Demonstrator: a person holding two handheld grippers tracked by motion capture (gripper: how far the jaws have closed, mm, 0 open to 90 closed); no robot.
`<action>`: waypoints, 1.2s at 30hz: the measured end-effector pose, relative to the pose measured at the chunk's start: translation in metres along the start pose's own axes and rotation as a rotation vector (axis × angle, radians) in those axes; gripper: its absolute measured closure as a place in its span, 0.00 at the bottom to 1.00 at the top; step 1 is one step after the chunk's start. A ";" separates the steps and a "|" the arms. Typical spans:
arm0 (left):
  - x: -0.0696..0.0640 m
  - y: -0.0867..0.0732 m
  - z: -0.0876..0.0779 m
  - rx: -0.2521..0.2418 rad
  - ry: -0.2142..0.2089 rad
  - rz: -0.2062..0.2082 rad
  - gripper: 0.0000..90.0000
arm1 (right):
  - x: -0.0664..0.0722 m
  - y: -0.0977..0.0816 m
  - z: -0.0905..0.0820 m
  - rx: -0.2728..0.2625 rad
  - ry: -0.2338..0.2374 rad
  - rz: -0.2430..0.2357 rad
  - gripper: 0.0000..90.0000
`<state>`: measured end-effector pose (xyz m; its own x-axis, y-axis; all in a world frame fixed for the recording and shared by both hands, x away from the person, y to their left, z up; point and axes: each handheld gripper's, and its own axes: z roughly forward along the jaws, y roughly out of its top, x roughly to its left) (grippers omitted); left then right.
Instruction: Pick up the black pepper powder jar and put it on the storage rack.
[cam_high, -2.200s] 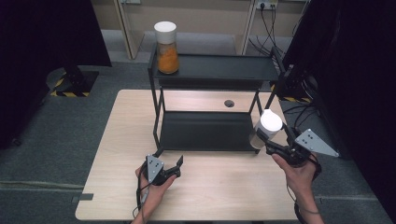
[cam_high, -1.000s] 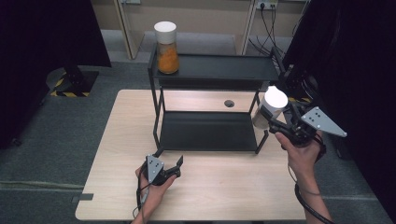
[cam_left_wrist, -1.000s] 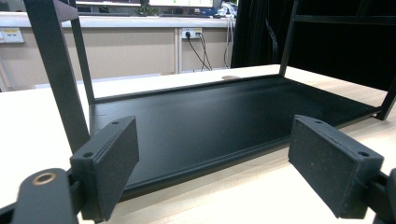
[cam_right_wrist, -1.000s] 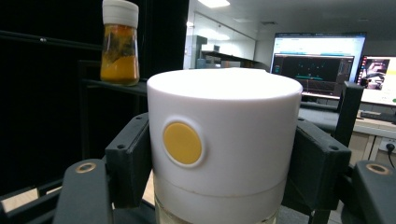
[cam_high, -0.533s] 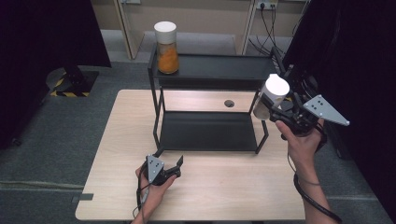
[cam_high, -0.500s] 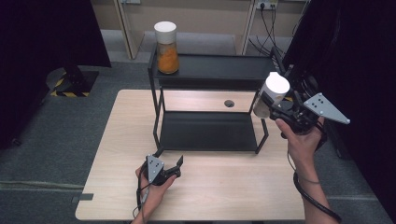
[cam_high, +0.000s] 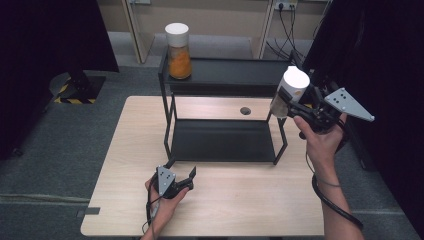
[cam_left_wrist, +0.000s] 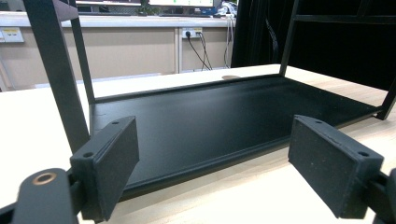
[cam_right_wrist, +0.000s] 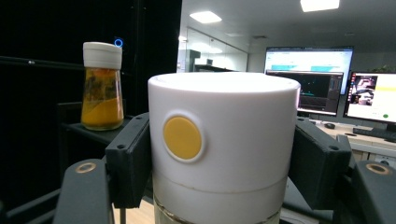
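My right claw (cam_high: 296, 102), clamped on the white-capped jar (cam_high: 290, 92) at the rack's (cam_high: 220, 75) right end, should clear its top shelf upright; my left claw (cam_high: 184, 181) rests apart.

text: none legible | labels: none | monitor screens (cam_right_wrist: 306, 93): unreadable

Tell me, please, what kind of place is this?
Probably an office or lab set up for recording. Computer monitors glow in the background, wall sockets with cables sit behind the wooden table, and the floor is grey carpet.
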<state>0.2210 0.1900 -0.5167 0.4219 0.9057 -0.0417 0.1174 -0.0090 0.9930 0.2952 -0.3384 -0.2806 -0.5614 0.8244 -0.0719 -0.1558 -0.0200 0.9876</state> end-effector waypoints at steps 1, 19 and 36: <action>0.000 0.000 0.000 0.000 0.000 0.000 0.18 | 0.000 0.002 0.002 -0.003 0.000 -0.002 0.34; 0.000 0.000 0.000 0.002 0.001 0.001 0.18 | -0.004 0.024 0.024 -0.019 -0.022 0.002 0.34; 0.000 0.000 0.000 0.000 0.001 0.000 0.18 | -0.013 0.041 0.047 -0.003 -0.076 0.011 0.34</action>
<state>0.2210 0.1900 -0.5166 0.4213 0.9060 -0.0419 0.1179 -0.0089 0.9930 0.3347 -0.3230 -0.2326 -0.4999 0.8647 -0.0497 -0.1526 -0.0315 0.9878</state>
